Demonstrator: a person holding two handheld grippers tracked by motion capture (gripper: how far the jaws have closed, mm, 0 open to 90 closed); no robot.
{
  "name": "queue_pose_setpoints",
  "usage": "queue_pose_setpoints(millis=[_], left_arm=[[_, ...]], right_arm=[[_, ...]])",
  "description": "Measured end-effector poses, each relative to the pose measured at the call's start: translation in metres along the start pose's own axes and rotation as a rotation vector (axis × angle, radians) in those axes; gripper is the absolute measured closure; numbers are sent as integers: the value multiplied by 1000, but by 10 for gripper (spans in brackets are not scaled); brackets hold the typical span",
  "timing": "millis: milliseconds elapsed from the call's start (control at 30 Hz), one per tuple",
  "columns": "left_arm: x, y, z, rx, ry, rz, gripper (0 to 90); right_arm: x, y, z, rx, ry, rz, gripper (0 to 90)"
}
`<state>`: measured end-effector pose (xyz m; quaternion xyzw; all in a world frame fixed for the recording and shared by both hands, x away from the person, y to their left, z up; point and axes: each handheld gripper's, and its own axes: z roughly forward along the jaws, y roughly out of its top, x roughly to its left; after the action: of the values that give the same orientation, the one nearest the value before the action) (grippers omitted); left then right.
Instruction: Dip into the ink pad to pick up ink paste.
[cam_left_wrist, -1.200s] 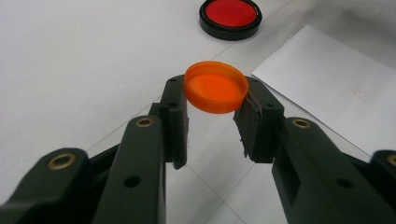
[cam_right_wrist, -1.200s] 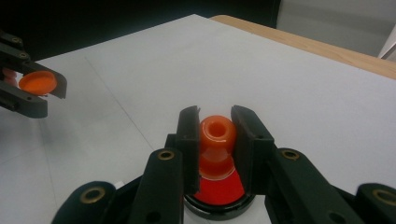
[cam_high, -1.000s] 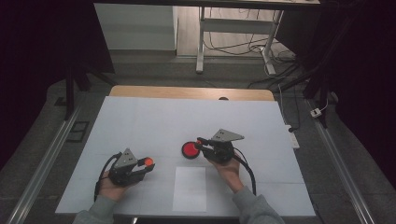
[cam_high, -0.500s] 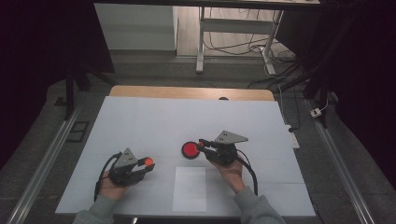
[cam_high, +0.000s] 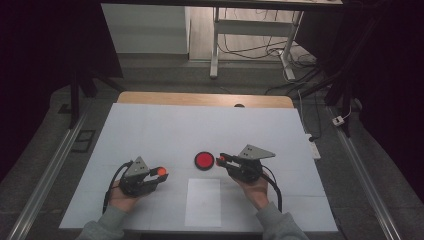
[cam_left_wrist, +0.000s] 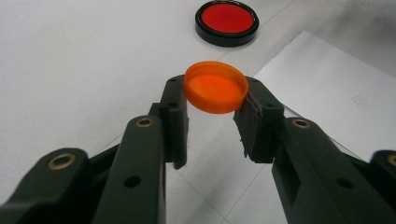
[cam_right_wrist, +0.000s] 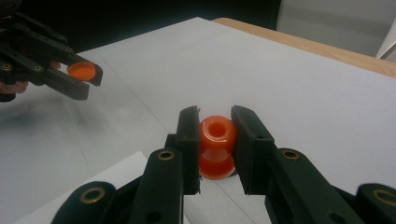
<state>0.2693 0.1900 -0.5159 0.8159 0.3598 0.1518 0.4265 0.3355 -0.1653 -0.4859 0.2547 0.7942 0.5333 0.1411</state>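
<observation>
The left gripper (cam_left_wrist: 212, 116) is squeezed on an orange cap (cam_left_wrist: 216, 87), which sits flat between the tips of its jaws, open side up. In the high view this gripper (cam_high: 161, 173) is low on the left of the table, with the cap (cam_high: 161, 171) at its front end. The right gripper (cam_right_wrist: 215, 140) is squeezed on a small orange bottle (cam_right_wrist: 216, 145) whose round mouth faces up; the bottle fills the gap between the jaws. From above, this gripper (cam_high: 220, 161) is on the right, with the bottle (cam_high: 220, 160) at its tip. The two grippers are well apart and point toward each other. A red disc (cam_high: 204, 160) with a black rim lies flat on the table just beside the bottle, between the two grippers but much nearer the right one. In the left gripper view the disc (cam_left_wrist: 227, 22) is a bit past the cap, not touching it. A white sheet (cam_high: 203, 202) lies near the front edge, between the person's two hands. The table (cam_high: 165, 130) has a pale white top with a wood strip (cam_high: 200, 99) along the far edge. Past it the floor is grey, with a white desk frame (cam_high: 216, 45) and loose cables (cam_high: 250, 50). The sides of the room are dark.
</observation>
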Motion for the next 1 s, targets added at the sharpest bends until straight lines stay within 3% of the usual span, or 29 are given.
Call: queue_pose_setpoints(millis=[1000], left_arm=[[-2, -3, -5, 3, 9, -13, 647]], right_arm=[[17, -4, -24, 1, 80, -36, 724]])
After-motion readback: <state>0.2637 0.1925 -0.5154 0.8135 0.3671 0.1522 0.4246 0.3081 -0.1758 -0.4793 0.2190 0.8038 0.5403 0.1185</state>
